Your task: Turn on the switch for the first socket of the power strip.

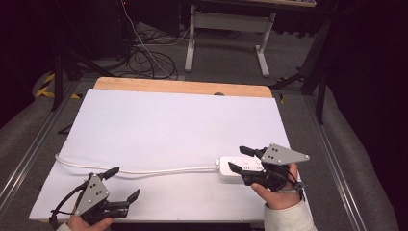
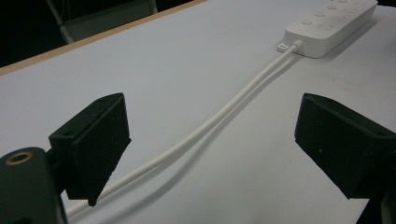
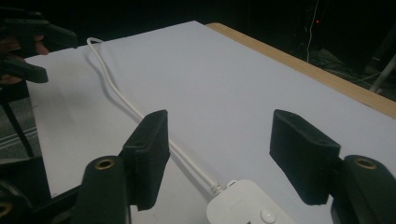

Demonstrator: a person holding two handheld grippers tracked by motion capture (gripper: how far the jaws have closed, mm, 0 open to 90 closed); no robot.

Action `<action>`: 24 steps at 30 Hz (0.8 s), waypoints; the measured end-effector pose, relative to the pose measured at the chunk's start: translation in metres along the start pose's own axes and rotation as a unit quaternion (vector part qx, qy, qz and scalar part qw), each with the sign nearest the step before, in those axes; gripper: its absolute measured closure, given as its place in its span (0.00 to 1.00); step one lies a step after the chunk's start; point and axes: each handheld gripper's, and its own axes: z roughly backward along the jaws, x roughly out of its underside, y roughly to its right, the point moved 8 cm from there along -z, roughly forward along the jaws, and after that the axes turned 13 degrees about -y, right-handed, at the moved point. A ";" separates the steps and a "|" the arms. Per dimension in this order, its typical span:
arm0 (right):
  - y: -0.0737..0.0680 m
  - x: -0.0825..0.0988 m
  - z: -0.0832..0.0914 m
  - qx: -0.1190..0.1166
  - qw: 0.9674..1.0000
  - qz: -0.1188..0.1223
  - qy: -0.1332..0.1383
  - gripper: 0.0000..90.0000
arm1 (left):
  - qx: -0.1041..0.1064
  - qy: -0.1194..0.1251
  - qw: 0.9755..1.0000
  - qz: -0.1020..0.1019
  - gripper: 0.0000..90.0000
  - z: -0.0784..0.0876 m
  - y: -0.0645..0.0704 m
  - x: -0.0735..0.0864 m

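Note:
A white power strip (image 1: pixel 238 168) lies on the white board (image 1: pixel 168 125) at the near right; its white cable (image 1: pixel 144 171) runs left across the board. My right gripper (image 1: pixel 242 159) is open and straddles the strip's cable end, jaws on either side, above the strip (image 3: pixel 247 205). My left gripper (image 1: pixel 124 183) is open at the near left, just in front of the cable (image 2: pixel 196 135), which passes between its jaws in the left gripper view. The strip (image 2: pixel 329 23) shows far off there. In the right gripper view the left gripper (image 3: pixel 32 51) sits at far left by the cable (image 3: pixel 121 98).
The board lies on a wooden table whose bare far edge (image 1: pixel 183 86) shows. Beyond it stand a white desk frame (image 1: pixel 226 33) and floor cables (image 1: pixel 144 57). Metal rails (image 1: pixel 332 159) run along both sides of the table.

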 end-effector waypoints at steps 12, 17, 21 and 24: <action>-0.007 0.038 -0.011 -0.053 0.997 -0.047 -0.011 0.31 | 0.010 0.005 1.000 0.010 0.12 0.001 0.000 -0.001; -0.008 0.050 -0.015 -0.053 0.998 -0.043 0.011 0.26 | 0.008 0.006 1.000 0.010 0.12 0.002 0.001 -0.001; -0.006 0.061 -0.017 -0.047 0.998 -0.039 0.021 0.24 | 0.008 0.006 1.000 0.010 0.12 0.002 0.001 -0.001; -0.004 0.069 -0.018 -0.042 0.998 -0.033 0.020 0.23 | 0.009 0.006 1.000 0.011 0.12 0.002 0.001 -0.001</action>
